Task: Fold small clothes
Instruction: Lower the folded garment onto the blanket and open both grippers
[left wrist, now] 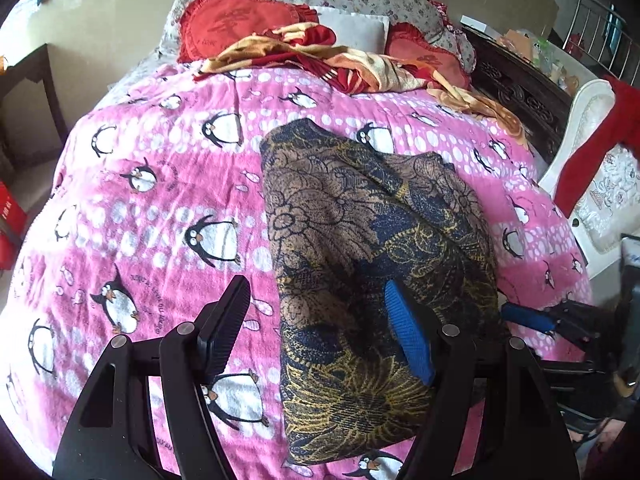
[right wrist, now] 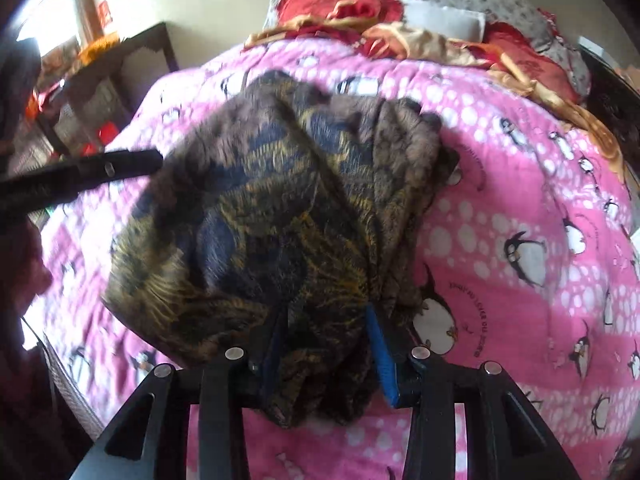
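Note:
A dark blue and brown flower-patterned garment lies folded lengthwise on the pink penguin blanket. My left gripper stands open at its near end, with the black finger over the blanket and the blue pad over the cloth. My right gripper is at the garment's near right edge. A bunch of cloth sits between its partly parted jaws, and the blue pad's face shows bare. The right gripper also shows low at the garment's right side.
Red cushions, a white pillow and a rumpled red and yellow cloth fill the head of the bed. A dark carved bed frame and a white chair stand on the right. A dark table stands on the left.

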The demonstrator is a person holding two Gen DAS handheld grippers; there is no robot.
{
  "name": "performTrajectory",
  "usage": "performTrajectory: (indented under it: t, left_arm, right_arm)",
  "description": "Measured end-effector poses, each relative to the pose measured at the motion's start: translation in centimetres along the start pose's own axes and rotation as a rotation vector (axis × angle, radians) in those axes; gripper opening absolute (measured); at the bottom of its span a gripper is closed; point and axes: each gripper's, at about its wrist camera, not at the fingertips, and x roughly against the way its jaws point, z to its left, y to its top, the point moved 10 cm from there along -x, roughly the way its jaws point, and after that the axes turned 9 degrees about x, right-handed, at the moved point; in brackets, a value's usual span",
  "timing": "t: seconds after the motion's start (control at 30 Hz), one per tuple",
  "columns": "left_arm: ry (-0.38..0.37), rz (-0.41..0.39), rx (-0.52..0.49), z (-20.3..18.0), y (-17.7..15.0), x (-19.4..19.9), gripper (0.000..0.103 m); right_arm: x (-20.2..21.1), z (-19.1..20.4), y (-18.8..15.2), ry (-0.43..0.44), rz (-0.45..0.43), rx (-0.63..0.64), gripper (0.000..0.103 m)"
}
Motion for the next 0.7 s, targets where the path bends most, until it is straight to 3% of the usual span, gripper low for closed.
performTrajectory:
  t: [0.1, 0.2, 0.3, 0.7]
  left_arm:
    - [0.018, -0.025, 0.002, 0.0, 0.4, 0.7, 0.070]
    - [0.034, -0.045, -0.003, 0.1, 0.8, 1.4, 0.070]
    - [0.036, -0.041, -0.003, 0.3, 0.9, 1.9, 0.070]
    - [0.058, -0.073, 0.007, 1.4, 1.2, 3.1, 0.070]
  right_arm:
    - [2.1, -0.8, 1.6, -0.033, -0.069, -0.060, 0.049]
    - [3.3, -1.1, 3.1, -0.061, -0.118, -0.115, 0.051]
    - [3.4, -1.4, 4.5, -0.119, -0.128, -0.138, 0.066]
    - [2.8, -1.5, 5.8, -0.171, -0.121, -0.203, 0.079]
